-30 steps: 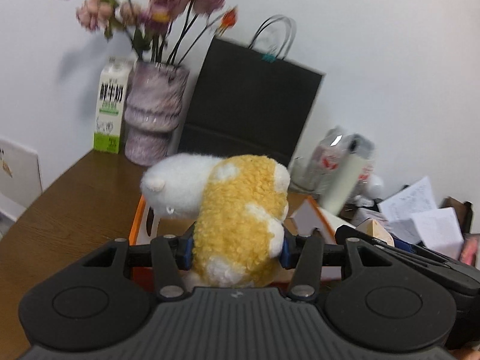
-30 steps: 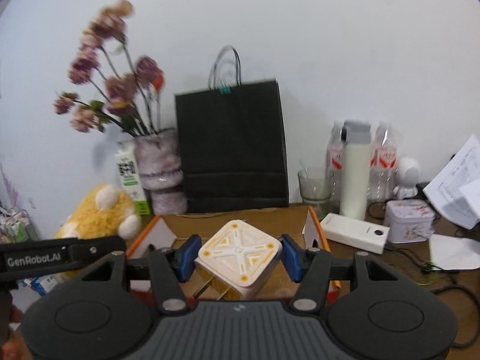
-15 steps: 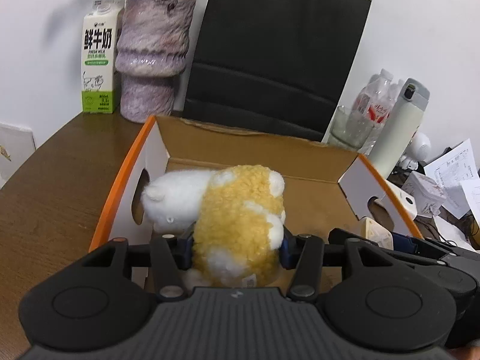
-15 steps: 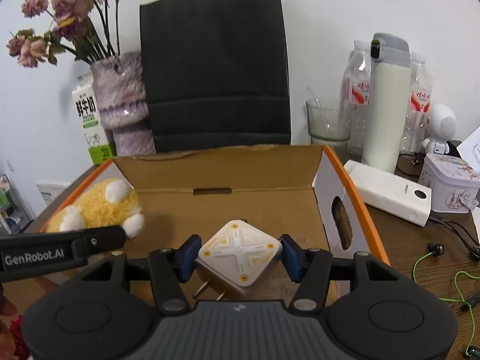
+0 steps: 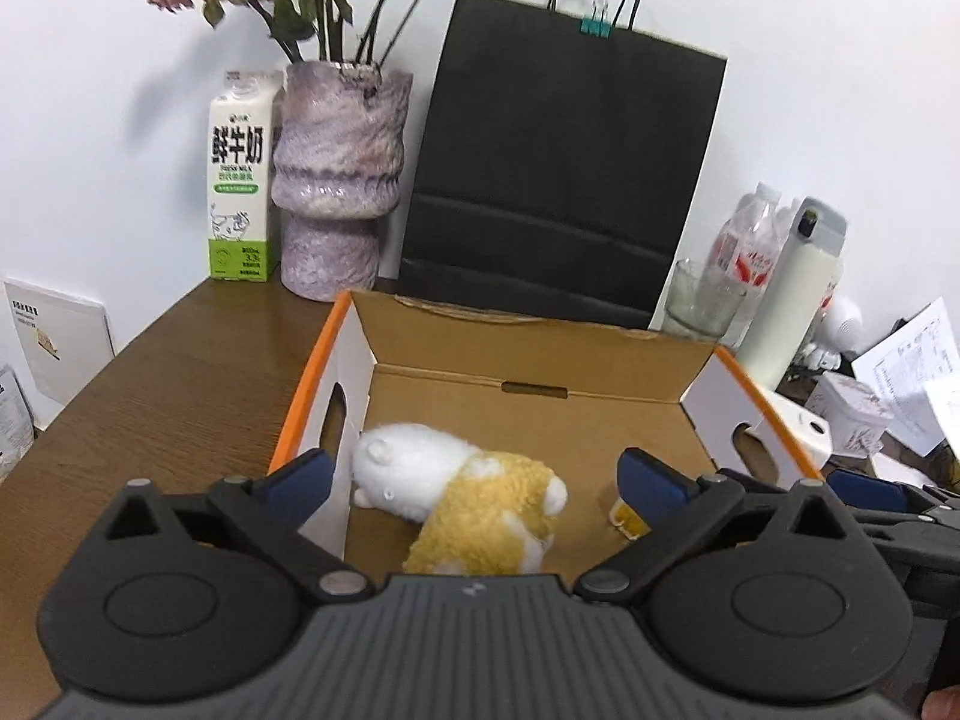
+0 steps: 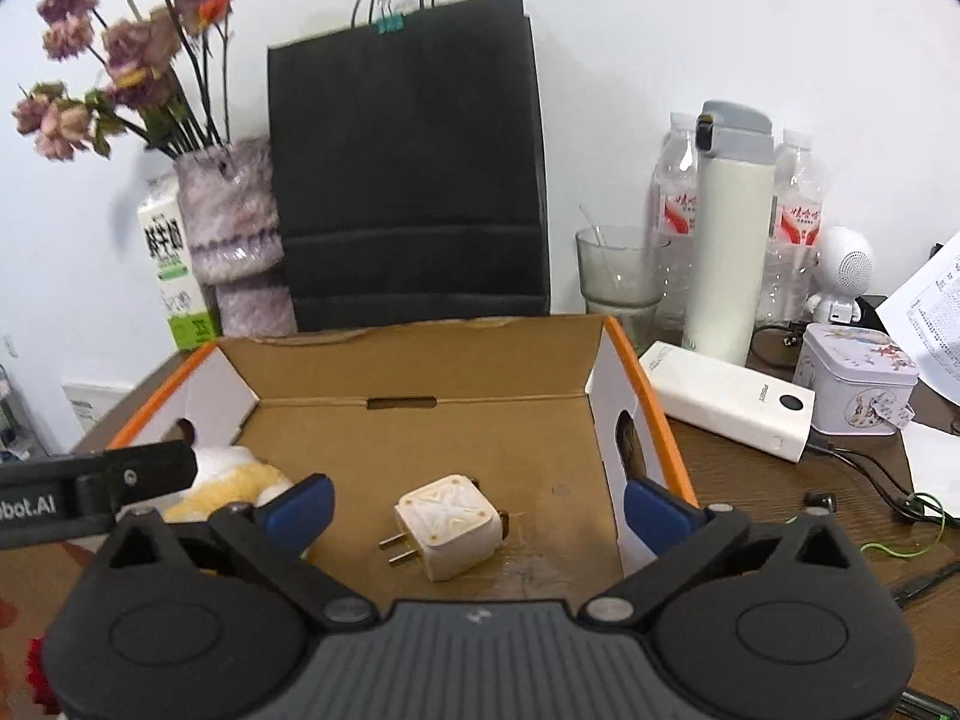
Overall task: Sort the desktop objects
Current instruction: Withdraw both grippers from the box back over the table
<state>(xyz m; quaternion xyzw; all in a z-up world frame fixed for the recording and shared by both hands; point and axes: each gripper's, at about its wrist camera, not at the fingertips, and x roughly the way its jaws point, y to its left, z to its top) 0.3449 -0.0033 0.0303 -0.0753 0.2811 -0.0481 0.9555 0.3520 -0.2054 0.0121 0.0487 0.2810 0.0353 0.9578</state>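
Note:
An open cardboard box [image 5: 540, 354] with orange edges stands on the wooden desk. A white and yellow plush toy [image 5: 468, 504] lies on the box floor at the left. My left gripper [image 5: 474, 483] hovers over it, its jaws opening wide, pads clear of the toy. A white cube plug adapter [image 6: 450, 525] with two prongs rests on the box floor [image 6: 456, 438]. My right gripper [image 6: 477, 507] is above it, jaws opening wide, pads apart from the adapter. The plush toy [image 6: 234, 483] shows partly behind the left gripper's arm in the right wrist view.
Behind the box stand a black paper bag [image 5: 558, 180], a purple vase [image 5: 336, 180] with dried flowers and a milk carton [image 5: 237, 180]. To the right are a glass [image 6: 618, 276], a white flask [image 6: 729, 240], water bottles, a power bank [image 6: 726, 399], a tin [image 6: 855, 381], papers and cables.
Both grippers came down into the box and opened. The plush toy and the plug adapter dropped out of the jaws and now lie on the box floor.

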